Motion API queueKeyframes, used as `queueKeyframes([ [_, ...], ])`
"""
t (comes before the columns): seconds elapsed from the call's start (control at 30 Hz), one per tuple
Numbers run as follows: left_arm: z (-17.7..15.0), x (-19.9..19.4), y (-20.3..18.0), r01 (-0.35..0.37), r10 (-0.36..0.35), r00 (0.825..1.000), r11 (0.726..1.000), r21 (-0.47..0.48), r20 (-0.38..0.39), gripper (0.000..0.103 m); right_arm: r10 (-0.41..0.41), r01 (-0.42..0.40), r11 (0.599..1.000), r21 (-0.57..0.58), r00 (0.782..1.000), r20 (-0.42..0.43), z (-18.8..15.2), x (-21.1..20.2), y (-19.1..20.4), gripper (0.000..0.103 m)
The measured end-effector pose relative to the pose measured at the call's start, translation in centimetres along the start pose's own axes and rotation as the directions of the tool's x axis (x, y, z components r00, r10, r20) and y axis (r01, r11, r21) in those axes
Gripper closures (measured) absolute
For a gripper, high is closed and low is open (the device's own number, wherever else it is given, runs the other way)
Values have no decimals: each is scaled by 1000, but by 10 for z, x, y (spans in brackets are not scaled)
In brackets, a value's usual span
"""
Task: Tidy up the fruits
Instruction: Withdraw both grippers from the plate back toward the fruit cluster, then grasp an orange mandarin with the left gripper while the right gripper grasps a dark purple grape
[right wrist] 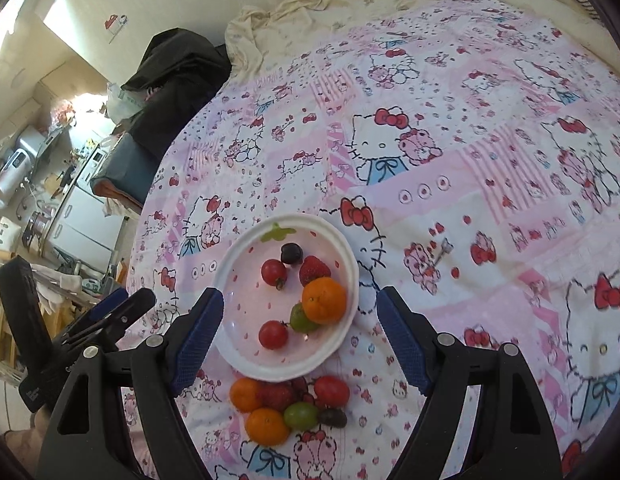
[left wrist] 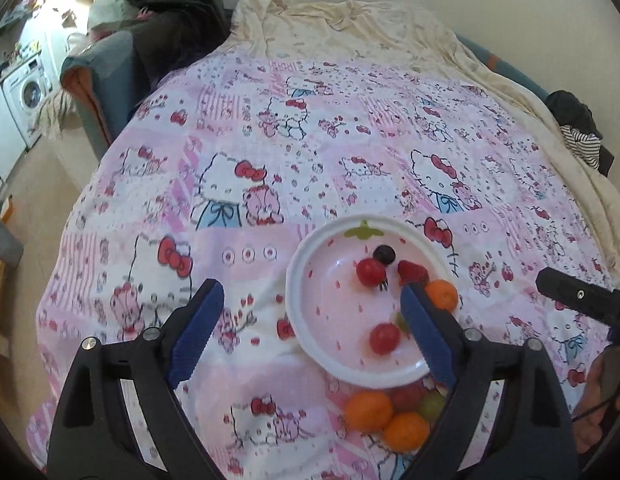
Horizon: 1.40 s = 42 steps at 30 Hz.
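Observation:
A white strawberry-print plate (left wrist: 305, 280) (right wrist: 346, 256) lies on the bedspread. On it sit two cherry tomatoes (right wrist: 273, 272), a dark grape (right wrist: 291, 253), a strawberry (right wrist: 314, 269), an orange (right wrist: 324, 300) and a green grape (right wrist: 299, 319). Just in front of the plate lies a loose pile of two oranges (right wrist: 267, 426), a strawberry, a tomato (right wrist: 331, 391), a green grape (right wrist: 301, 415) and a dark grape (right wrist: 333, 418). My left gripper (left wrist: 310, 324) hangs open above the plate's left side. My right gripper (right wrist: 299, 328) hangs open above the plate and holds nothing.
A pink cartoon-cat bedspread (left wrist: 269, 160) covers the bed, with a cream sheet (left wrist: 350, 28) bunched at the far end. Dark clothes (left wrist: 169, 32) and a chair stand at the far left. A washing machine (left wrist: 25, 92) and kitchen clutter lie beyond the left edge.

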<state>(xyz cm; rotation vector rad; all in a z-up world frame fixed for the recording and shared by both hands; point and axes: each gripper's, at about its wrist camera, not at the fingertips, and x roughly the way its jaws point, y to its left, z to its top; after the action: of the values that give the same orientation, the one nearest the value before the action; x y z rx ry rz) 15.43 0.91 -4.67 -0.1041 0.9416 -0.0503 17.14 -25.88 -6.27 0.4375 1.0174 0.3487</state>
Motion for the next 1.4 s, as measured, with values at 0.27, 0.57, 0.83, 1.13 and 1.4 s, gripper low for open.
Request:
queueKeyframes([
  [0.27, -23, -15, 8, 3, -5, 999, 999, -43, -32, 15, -4, 4, 1000, 19, 1000, -26, -24, -11, -2, 21],
  [0.57, -48, 13, 14, -23, 2, 982, 994, -110, -189, 15, -45, 52, 995, 86, 996, -80, -48, -11, -19, 21],
  [0.83, -77, 51, -11, 61, -96, 921, 993, -103, -378, 33, -75, 85, 988, 126, 993, -87, -49, -11, -34, 21],
  [1.13, -90, 77, -24, 86, -129, 880, 990, -113, -458, 41, -77, 90, 986, 138, 992, -96, -47, -7, -37, 21],
  [1.4, -88, 85, -25, 139, -205, 854, 975, -171, -478, 65, -80, 92, 985, 146, 993, -92, -46, -8, -40, 21],
])
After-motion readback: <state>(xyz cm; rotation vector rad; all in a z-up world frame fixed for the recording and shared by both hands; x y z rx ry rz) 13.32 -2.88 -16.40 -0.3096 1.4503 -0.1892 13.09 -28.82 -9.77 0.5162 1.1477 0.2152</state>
